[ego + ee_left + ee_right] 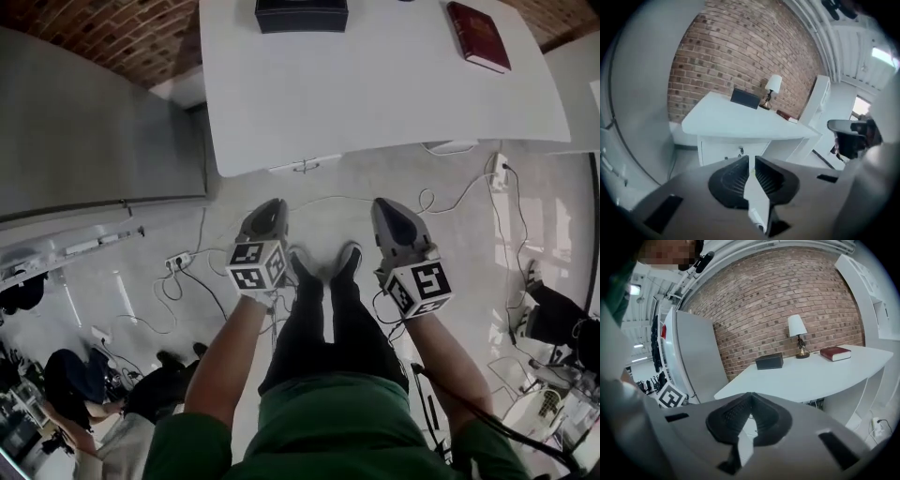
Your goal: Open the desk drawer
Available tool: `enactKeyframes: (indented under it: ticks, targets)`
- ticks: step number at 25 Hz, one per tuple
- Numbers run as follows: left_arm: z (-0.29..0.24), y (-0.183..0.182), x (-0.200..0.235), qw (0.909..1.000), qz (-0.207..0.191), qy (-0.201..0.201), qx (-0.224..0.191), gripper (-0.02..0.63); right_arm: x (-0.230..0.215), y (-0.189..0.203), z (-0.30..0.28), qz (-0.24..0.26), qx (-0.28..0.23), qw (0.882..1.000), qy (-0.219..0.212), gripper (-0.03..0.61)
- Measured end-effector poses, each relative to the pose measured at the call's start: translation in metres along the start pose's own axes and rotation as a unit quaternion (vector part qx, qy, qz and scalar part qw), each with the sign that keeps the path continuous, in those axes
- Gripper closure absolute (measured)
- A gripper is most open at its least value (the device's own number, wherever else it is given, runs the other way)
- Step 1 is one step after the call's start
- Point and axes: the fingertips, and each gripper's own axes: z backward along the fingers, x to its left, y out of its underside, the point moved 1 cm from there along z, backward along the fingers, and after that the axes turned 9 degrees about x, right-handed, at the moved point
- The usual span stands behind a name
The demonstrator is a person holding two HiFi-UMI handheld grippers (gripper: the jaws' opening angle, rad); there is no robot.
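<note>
Under the table [740, 123], my left gripper view shows the shut drawer [722, 150]; the right gripper view misses it. I hold both low: left gripper [276, 204] barely parted, right gripper [383, 204] closed, both empty.

**White desk, red-brown brick**

The desk [375, 94] is plain white, and so is the drawer [719, 151] front beneath it. On the desk are a dark red book [478, 36], a black box [301, 14] and a lamp [797, 331] with a white shade and brass-coloured base. Behind the desk, the wall [778, 296] is red-brown brick with pale joints. The left tool [272, 206] and right tool [384, 208] are grey with black ribbed pads [731, 178]. Their cubes [256, 264] bear black squares on white.
</note>
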Motion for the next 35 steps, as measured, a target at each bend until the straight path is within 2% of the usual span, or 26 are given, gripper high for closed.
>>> enactKeyframes:
  ticks: [5, 7, 8, 10, 12, 14, 15, 17, 23, 26, 35]
  targets:
    - [-0.064, 0.022, 0.029, 0.9988, 0.044, -0.005, 0.023, 0.578, -0.02, 0.018, -0.01, -0.02, -0.007, 1.0, 0.001, 0.577]
    - [-0.086, 0.028, 0.038, 0.9965, 0.08, 0.003, 0.024, 0.577, -0.029, 0.032, -0.012, -0.029, -0.002, 1.0, 0.006, 0.577]
    - [-0.096, 0.034, 0.041, 0.9934, 0.112, 0.013, 0.022, 0.569, -0.033, 0.04, -0.012, -0.032, 0.003, 0.999, 0.008, 0.577]
    - [-0.117, 0.046, 0.047, 0.9783, 0.202, 0.046, 0.007, 0.533, -0.04, 0.055, -0.01, -0.037, 0.01, 0.999, 0.011, 0.577]
    - [-0.136, 0.048, 0.053, 0.9513, 0.296, 0.081, -0.023, 0.532, -0.044, 0.064, -0.01, -0.043, 0.009, 0.999, 0.009, 0.577]
    - [-0.152, 0.047, 0.058, 0.9257, 0.359, 0.109, -0.048, 0.525, -0.047, 0.074, -0.008, -0.049, 0.009, 0.999, 0.006, 0.577]
    - [-0.16, 0.048, 0.06, 0.9182, 0.375, 0.116, -0.055, 0.525, -0.049, 0.082, -0.007, -0.047, 0.015, 0.999, 0.005, 0.577]
    - [-0.176, 0.05, 0.066, 0.9104, 0.392, 0.117, -0.063, 0.523, -0.053, 0.096, -0.007, -0.04, 0.029, 0.999, 0.005, 0.577]
    - [-0.207, 0.048, 0.093, 0.8965, 0.419, 0.111, -0.09, 0.508, -0.054, 0.13, -0.01, -0.026, 0.06, 0.998, -0.005, 0.577]
    - [-0.214, 0.044, 0.098, 0.886, 0.436, 0.121, -0.102, 0.506, -0.055, 0.135, -0.011, -0.031, 0.062, 0.998, -0.007, 0.577]
    - [-0.227, 0.038, 0.095, 0.8644, 0.464, 0.15, -0.122, 0.521, -0.056, 0.136, -0.02, -0.043, 0.068, 0.997, -0.01, 0.577]
